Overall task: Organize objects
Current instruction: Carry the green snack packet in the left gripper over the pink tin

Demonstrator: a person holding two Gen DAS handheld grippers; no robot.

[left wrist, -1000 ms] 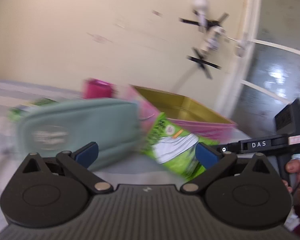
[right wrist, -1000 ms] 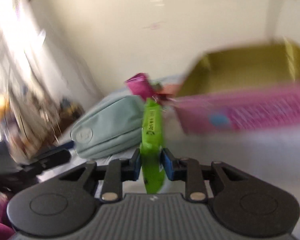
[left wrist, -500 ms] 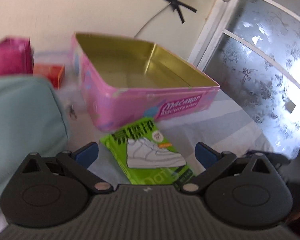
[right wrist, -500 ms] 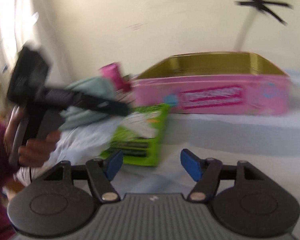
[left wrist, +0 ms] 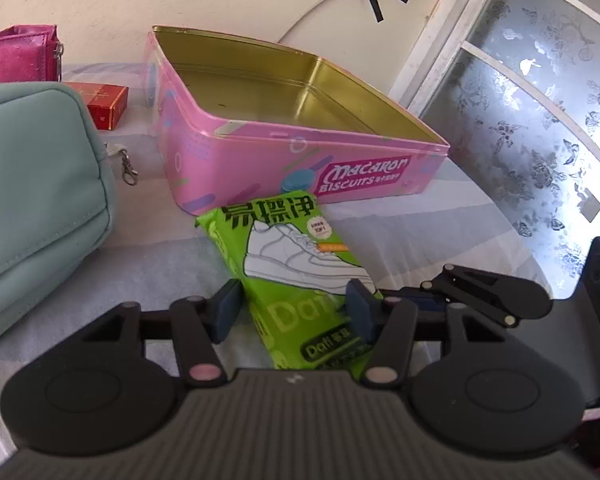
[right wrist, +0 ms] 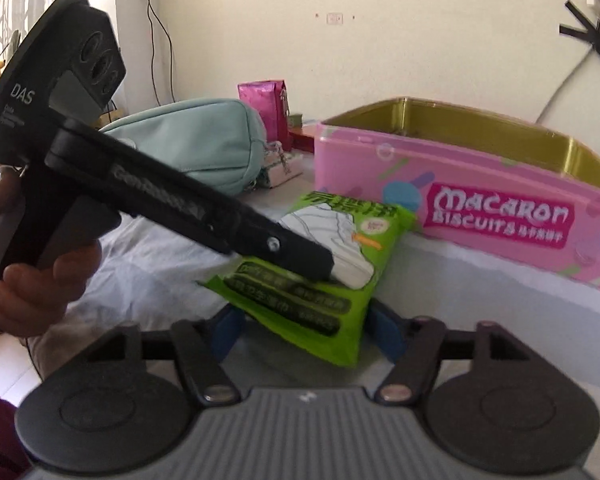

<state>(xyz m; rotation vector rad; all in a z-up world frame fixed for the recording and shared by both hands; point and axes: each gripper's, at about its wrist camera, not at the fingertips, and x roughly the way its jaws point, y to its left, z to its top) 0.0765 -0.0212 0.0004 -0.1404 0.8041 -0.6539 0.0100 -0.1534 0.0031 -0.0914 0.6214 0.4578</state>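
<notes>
A green wipes packet (left wrist: pixel 296 264) with a white shoe printed on it lies flat on the pale cloth, its far end against the pink Macaron Biscuits tin (left wrist: pixel 300 160). My left gripper (left wrist: pixel 294 312) straddles it, jaws closing, and both blue pads touch its long edges. From the right wrist, one of the left fingers (right wrist: pixel 292 250) crosses the packet (right wrist: pixel 340 248). The packet's near end sits between the closing jaws of my right gripper (right wrist: pixel 306 334), which do not press on it. The tin (right wrist: pixel 500 216) is open and empty.
A teal pouch (left wrist: pixel 32 184) lies left of the tin, with a magenta pouch (left wrist: pixel 20 56) and a small red box (left wrist: pixel 104 104) behind it. A frosted window (left wrist: pixel 540 120) is on the right. A hand (right wrist: pixel 40 280) holds the left gripper's handle.
The right gripper let go of the packet it held upright, and the packet now lies flat by the tin. The left gripper swung from the teal pouch to the packet and narrowed onto it.
</notes>
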